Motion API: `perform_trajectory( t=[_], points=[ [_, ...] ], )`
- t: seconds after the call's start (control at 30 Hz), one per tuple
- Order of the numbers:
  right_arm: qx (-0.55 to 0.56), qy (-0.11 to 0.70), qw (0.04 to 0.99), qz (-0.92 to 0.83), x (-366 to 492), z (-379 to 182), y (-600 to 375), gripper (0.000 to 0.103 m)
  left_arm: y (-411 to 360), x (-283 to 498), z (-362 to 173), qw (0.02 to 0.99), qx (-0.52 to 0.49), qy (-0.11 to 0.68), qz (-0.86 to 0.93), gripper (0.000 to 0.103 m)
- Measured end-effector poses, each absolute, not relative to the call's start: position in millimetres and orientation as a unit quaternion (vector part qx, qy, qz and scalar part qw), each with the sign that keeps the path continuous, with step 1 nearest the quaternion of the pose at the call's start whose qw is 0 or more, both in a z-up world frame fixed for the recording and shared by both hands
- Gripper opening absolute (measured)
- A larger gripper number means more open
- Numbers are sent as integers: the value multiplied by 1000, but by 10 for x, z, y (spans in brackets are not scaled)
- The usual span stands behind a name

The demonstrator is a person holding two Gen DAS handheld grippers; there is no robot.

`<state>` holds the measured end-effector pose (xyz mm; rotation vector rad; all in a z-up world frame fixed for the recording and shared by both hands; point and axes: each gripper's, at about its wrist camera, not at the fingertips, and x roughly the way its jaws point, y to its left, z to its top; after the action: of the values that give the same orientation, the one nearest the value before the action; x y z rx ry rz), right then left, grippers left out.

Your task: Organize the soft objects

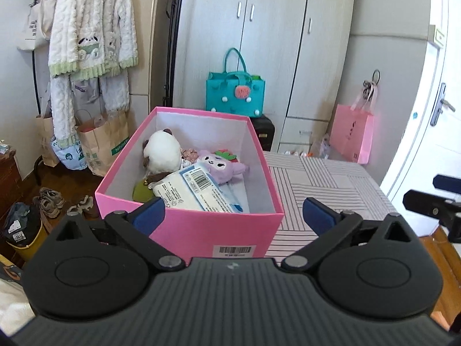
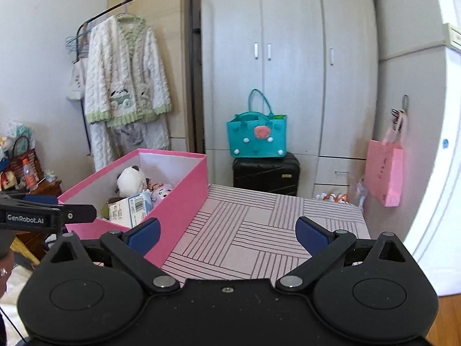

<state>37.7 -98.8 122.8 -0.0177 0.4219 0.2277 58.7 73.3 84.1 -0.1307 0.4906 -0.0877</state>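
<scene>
Striped pink cloth covers the bench [image 2: 259,230] in a bedroom, and both pairs of tongs hang over its near edge. Nearest the lens in the left wrist view, the left tongs [image 1: 233,216] stand spread wide with nothing between the blue pads; the near end of the pink box [image 1: 190,230] shows in the gap. In the right wrist view the right tongs [image 2: 227,230] are likewise spread wide and hold nothing, with bare striped cloth between the pads and the box's near corner just behind the left pad.

That box sits open on the left part of the bench. Inside it, closest to the lens, lies a white and blue soft pack [image 1: 198,190] with a barcode, tilted over a green item [image 1: 139,191]. Behind the pack lie a purple plush toy [image 1: 222,164] and, to its left, a white plush toy [image 1: 161,150] with brown ears. These things touch one another in the box's left and middle; the right side of its floor is bare.

Beyond the bench, a teal felt bag [image 2: 256,135] stands on a black suitcase [image 2: 266,173] against the grey wardrobe [image 2: 288,57]. A pink paper bag [image 2: 384,173] hangs at the right, and a white fleece robe [image 2: 126,75] hangs on a rack at the left.
</scene>
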Motion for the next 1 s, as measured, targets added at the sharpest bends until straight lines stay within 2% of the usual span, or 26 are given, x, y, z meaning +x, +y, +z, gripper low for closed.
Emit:
perform_trajectory(
  t=[0.2, 0.7, 1.0],
  points=[
    [-6, 192, 979, 63, 217, 1148, -1002, 101, 585, 405, 834, 976, -37, 216, -23, 103],
    [-8, 162, 987, 22, -83, 1017, -1094, 101, 380, 409, 648, 971, -27, 237, -27, 103],
    [-14, 174, 985, 17, -71, 956, -1058, 101, 337, 381, 631, 970, -17, 240, -36, 103]
  ],
)
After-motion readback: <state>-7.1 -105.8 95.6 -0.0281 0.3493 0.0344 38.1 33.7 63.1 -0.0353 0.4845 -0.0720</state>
